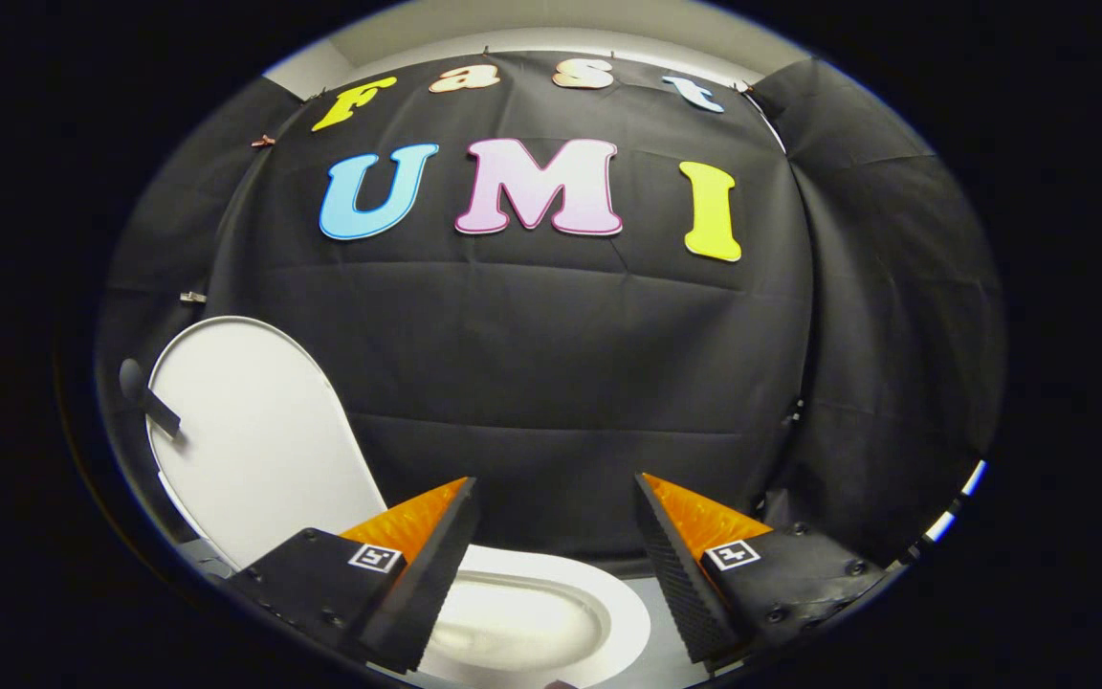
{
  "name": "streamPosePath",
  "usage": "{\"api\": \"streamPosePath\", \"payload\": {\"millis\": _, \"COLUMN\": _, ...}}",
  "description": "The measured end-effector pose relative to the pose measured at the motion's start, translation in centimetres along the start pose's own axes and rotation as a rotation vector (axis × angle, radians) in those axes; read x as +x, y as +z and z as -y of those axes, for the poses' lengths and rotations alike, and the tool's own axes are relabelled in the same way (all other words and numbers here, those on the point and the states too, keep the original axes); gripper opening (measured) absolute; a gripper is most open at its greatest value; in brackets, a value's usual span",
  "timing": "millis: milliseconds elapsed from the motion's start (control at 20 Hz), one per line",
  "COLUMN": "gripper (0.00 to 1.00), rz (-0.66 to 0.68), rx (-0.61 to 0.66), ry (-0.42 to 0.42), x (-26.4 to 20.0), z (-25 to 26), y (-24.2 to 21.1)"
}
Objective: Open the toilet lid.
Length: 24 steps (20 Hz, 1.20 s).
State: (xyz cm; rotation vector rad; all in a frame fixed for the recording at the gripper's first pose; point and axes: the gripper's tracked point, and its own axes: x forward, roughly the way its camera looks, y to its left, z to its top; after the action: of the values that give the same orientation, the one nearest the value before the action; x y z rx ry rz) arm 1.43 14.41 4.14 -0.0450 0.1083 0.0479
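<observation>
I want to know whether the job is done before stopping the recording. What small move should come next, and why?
Probably just draw the claw back and stop. The lid already stands raised, leaning left of the open bowl, and the claw's fingers are open with nothing between them, so nothing seems left to lift.

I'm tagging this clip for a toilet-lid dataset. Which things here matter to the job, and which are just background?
Part of the job:
- toilet lid, already raised upright
- toilet bowl, open below the fingers
- gripper, fingers apart, holding nothing
- black strap on the lid

Just background:
- black cloth wall
- small clips pinning the cloth
</observation>
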Motion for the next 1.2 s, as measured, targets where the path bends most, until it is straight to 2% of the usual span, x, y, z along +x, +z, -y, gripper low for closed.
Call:
{"api": "streamPosePath", "payload": {"millis": 350, "gripper": 0.99, "rz": 0.078, "rx": 0.026, "ry": -0.001, "x": -0.1, "z": 1.8, "y": 0.3}}
{"api": "streamPosePath", "payload": {"millis": 1200, "gripper": 0.99, "rz": 0.061, "rx": 0.046, "ry": 0.019, "x": -0.4, "z": 1.0, "y": -0.1}}
